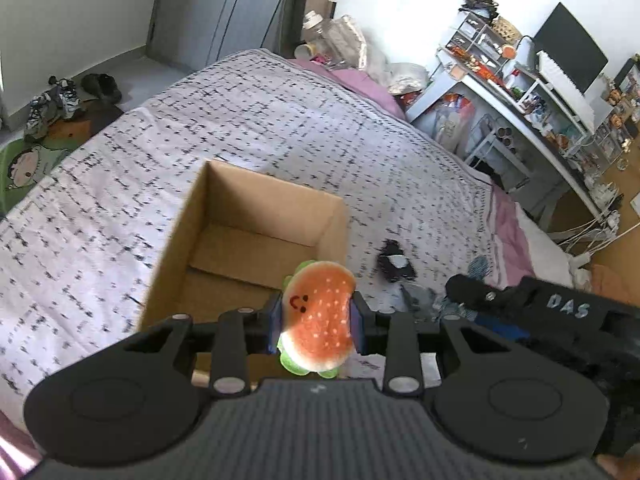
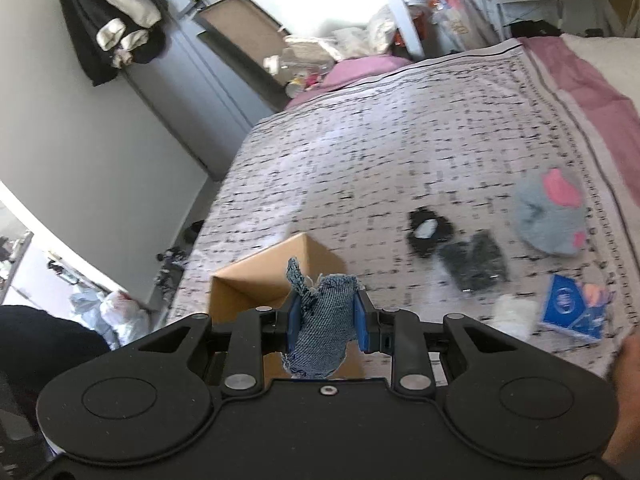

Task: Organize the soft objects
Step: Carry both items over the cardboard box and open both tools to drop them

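You pinched the burger plush (image 1: 318,320) and denim scrap (image 2: 326,320) above the box (image 1: 200,216); releasing early risked missing it.

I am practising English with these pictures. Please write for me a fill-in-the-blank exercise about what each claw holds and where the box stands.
1. The left claw is shut on a plush ____ with a smiling face.
2. The right claw is shut on a piece of blue ____ cloth.
3. The open cardboard box stands on the ____.
4. Inside, the cardboard box is ____.

Missing words: burger; denim; bed; empty
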The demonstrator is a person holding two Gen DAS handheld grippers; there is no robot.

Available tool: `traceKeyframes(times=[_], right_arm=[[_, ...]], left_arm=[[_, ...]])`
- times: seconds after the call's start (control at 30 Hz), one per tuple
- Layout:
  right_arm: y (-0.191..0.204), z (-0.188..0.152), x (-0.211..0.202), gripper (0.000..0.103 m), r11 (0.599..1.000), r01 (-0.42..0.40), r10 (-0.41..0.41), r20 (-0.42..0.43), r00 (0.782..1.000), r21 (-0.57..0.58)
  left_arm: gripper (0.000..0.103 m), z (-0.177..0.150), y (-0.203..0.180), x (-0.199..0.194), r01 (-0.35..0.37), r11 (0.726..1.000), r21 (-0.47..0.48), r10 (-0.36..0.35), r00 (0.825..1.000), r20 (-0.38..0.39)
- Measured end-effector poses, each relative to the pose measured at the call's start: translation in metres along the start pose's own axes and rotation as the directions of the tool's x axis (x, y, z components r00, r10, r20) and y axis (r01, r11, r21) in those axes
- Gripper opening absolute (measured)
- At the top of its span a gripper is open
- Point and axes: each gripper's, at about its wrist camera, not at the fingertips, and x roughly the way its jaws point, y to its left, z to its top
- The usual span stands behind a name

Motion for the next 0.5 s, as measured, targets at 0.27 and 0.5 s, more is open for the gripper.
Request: traceKeyframes(times=[0.27,0.5], right_arm=[[0.028,-0.013,0.016,0.027,0.998,-0.034,0.032,-0.043,0.999,-0.048],[0.038,-0.027,0.032,0.027,0.996,-0.049,0.041,-0.090,0.995,-0.081]], left_arm=[[0.033,0.006,0.035,0.014,-0.041,0.999,-0.022,0.040,0.999,-0.036],[0.036,0.005,0.055,0.025,-0.077,0.996,-0.042,0.074,0.996,-0.052]])
